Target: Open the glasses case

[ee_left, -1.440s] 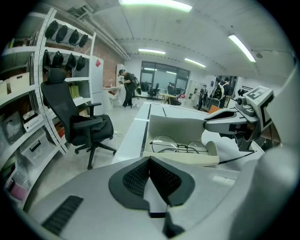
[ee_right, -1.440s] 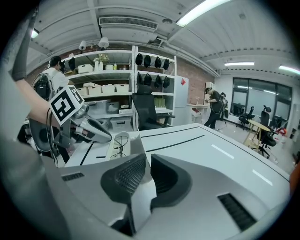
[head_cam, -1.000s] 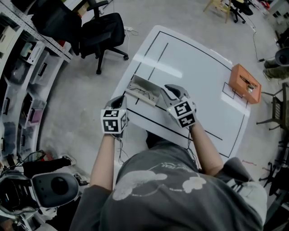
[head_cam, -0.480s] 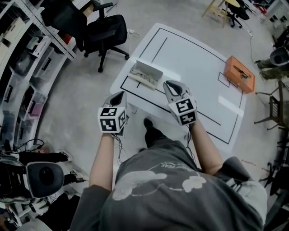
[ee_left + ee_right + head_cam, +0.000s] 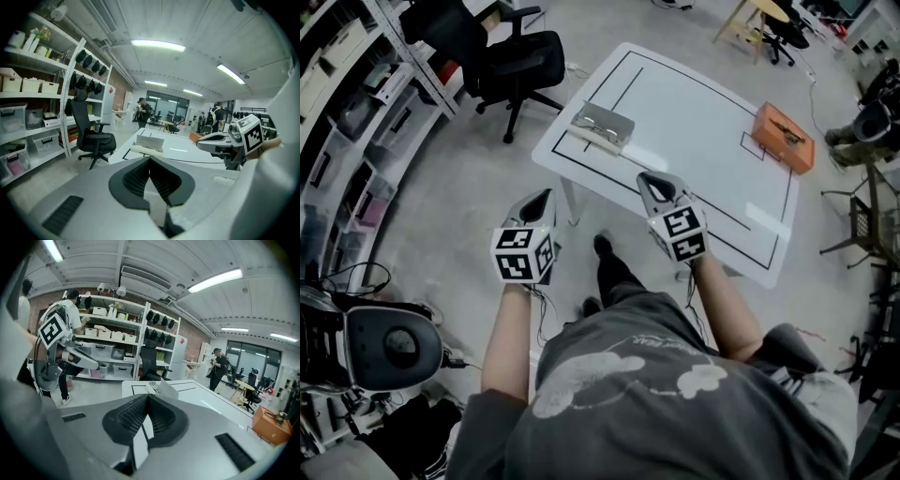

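Note:
The grey glasses case (image 5: 602, 125) lies open near the left edge of the white table (image 5: 694, 122), lid raised, with glasses inside. It also shows far ahead as the case (image 5: 149, 142) in the left gripper view and as the case (image 5: 161, 389) in the right gripper view. Both grippers hang well short of the table, over the floor. My left gripper (image 5: 539, 200) is shut and empty, its jaws meeting in a line (image 5: 150, 160). My right gripper (image 5: 653, 182) is shut with nothing between its pads (image 5: 147, 398).
An orange box (image 5: 783, 137) sits at the table's far right. A black office chair (image 5: 511, 61) stands left of the table, beside shelving (image 5: 356, 103). The person's feet (image 5: 602, 248) are on the concrete floor below the table's near edge. People stand in the background.
Both grippers have drawn back from the open case and off the table, toward the person. The table and case now lie farther away in the head view.

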{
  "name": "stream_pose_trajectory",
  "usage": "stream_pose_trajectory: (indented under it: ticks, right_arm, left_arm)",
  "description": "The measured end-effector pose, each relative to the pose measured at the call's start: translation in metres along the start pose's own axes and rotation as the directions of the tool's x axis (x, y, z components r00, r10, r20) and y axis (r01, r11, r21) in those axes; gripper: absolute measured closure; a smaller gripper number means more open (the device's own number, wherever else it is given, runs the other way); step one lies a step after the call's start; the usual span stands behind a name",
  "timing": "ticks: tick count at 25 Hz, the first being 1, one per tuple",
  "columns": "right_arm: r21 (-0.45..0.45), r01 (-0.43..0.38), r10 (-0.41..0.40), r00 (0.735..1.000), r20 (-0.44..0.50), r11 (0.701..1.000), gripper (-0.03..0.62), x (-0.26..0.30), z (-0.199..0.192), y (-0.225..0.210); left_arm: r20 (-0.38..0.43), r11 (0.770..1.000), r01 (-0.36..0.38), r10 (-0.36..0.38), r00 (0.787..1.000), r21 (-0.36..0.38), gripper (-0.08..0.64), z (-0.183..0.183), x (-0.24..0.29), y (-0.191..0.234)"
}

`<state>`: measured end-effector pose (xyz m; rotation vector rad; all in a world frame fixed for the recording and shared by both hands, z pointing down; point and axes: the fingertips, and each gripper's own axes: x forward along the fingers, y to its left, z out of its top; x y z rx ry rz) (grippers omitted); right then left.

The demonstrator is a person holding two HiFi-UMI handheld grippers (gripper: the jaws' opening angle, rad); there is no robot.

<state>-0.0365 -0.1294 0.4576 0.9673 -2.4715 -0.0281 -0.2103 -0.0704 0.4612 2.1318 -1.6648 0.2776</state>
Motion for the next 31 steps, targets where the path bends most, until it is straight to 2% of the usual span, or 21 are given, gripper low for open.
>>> stream_pose_trajectory:
  ticks: [5, 10, 14, 19, 23, 31]
  right_arm:
    - [-0.005, 0.005, -0.005, 1.0, -0.022, 1.0, 0.592, -0.03, -0.012, 0.024]
    - [-0.04, -0.018, 0.015, 0.998, -0.069, 0.999, 0.592, -0.048, -0.026, 0.035]
    - [-0.041, -0.03, 0.027, 0.998, -0.065, 0.999, 0.592, -0.057, -0.028, 0.036]
    - [-0.037, -0.076, 0.074, 0.996, -0.055, 0.996, 0.592, -0.058, -0.037, 0.023]
    - [-0.027, -0.118, 0.117, 0.992, -0.043, 0.993, 0.592, -0.066, -0.041, 0.013]
    - [-0.02, -0.163, 0.162, 0.986, -0.051, 0.986, 0.592, -0.108, -0.07, -0.012]
  left_arm:
    - [0.02, 0.998, 0.012, -0.011, 1.0, -0.063, 0.557, -0.016, -0.029, -0.009]
    - [0.012, 0.997, 0.036, -0.035, 0.999, -0.067, 0.557, -0.03, -0.038, -0.026]
    - [0.01, 0.997, 0.037, -0.036, 0.999, -0.071, 0.557, -0.035, -0.042, -0.038]
    - [0.023, 0.998, -0.002, 0.003, 1.0, -0.064, 0.557, -0.031, -0.038, -0.055]
    - [0.031, 0.995, -0.046, 0.049, 0.998, -0.09, 0.557, -0.029, -0.04, -0.069]
    - [0.038, 0.991, -0.08, 0.085, 0.996, -0.105, 0.557, -0.031, -0.041, -0.127]
